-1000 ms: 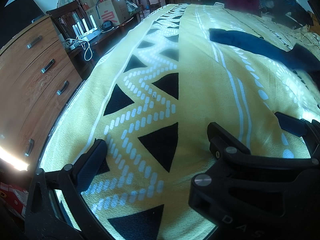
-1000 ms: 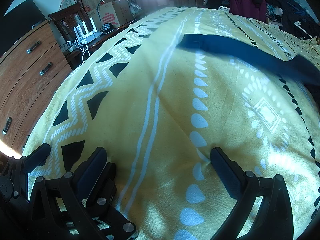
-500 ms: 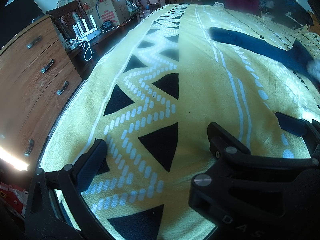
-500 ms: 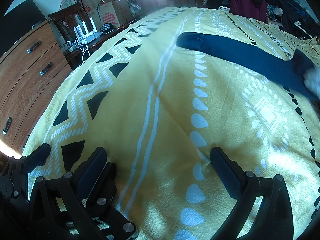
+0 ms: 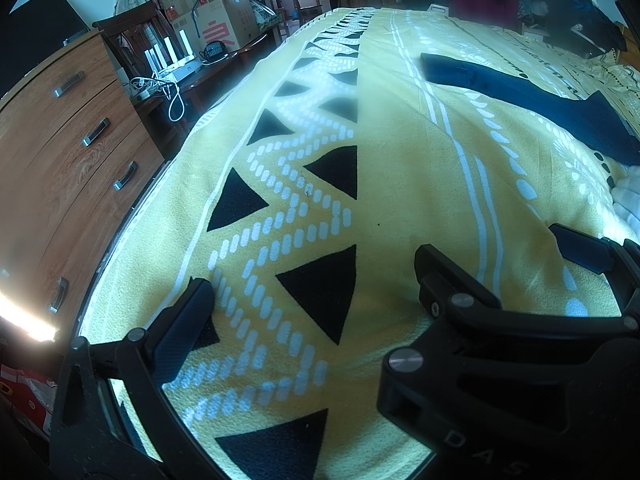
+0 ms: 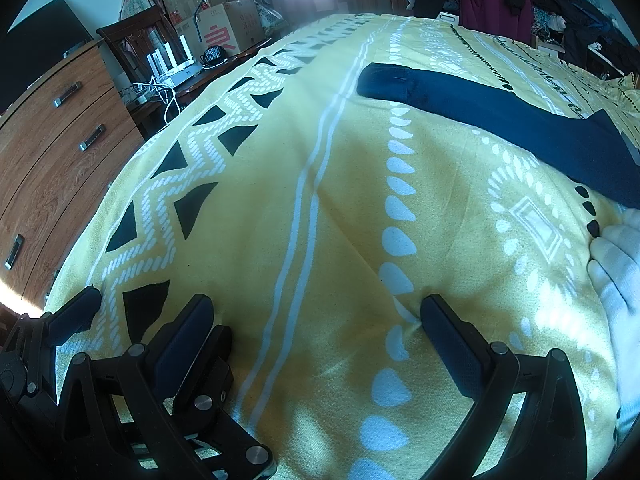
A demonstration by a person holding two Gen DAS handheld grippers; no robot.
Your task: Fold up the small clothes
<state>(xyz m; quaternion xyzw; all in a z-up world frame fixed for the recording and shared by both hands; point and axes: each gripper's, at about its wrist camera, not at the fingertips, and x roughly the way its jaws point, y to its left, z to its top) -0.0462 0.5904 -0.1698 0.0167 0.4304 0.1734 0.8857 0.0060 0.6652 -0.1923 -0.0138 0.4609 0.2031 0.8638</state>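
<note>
A long dark blue garment lies flat across the far right of the yellow patterned blanket; it also shows in the left wrist view. My left gripper is open and empty, low over the blanket's near left part. My right gripper is open and empty, side by side with the left one, whose fingers show at the lower left. Both are well short of the garment. A white-gloved hand rests on the blanket at the right edge, near the garment's end.
A wooden chest of drawers stands along the bed's left side. Behind it are a dark chair, a white router with cables and cardboard boxes. Piled clothes hang at the far end.
The blue garment has been laid flat and now lies still. A white-gloved hand has come into view at the right edge. Both grippers have stayed where they were.
</note>
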